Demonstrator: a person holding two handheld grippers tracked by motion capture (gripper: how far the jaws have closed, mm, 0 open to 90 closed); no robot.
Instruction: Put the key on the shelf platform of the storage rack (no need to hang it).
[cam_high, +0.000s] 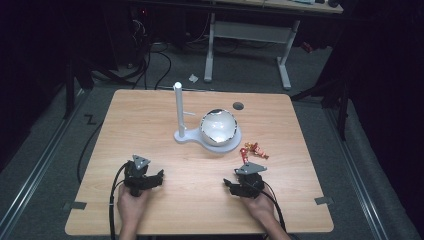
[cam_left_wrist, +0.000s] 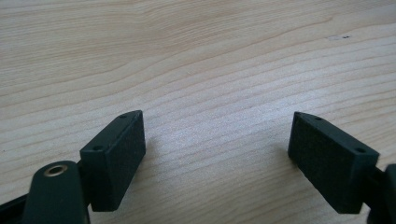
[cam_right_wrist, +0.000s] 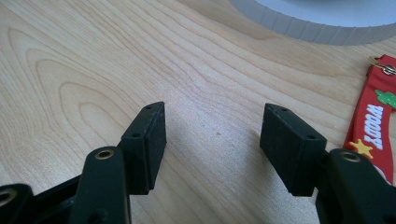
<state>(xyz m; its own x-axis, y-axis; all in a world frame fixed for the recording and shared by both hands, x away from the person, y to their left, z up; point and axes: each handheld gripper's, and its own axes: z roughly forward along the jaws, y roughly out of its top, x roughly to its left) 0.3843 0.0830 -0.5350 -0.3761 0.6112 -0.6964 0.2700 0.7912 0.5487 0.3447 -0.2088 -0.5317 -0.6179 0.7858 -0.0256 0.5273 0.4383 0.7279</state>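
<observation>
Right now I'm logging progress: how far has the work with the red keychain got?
Nothing looks done yet: the red keychain lies on the table, beside the white stand with its bowl. In hand: the right tool sits nearest it, jaws open over bare wood; the left tool is open too. Left: likely grasping the keychain and placing it.

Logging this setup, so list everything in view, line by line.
Table: one, light wood, centre of the high view.
Stand: one, white post on a flat base, far middle of the table.
Bowl: one, shiny silver, on the stand's base.
Keychain: one, red with yellow, right of the bowl, nearest the right hand-held gripper.
Hole: one, dark, far table edge.
Desk: one, white legs, behind.
Left hand-held gripper: one, black, open, empty.
Right hand-held gripper: one, black, open, empty.
</observation>
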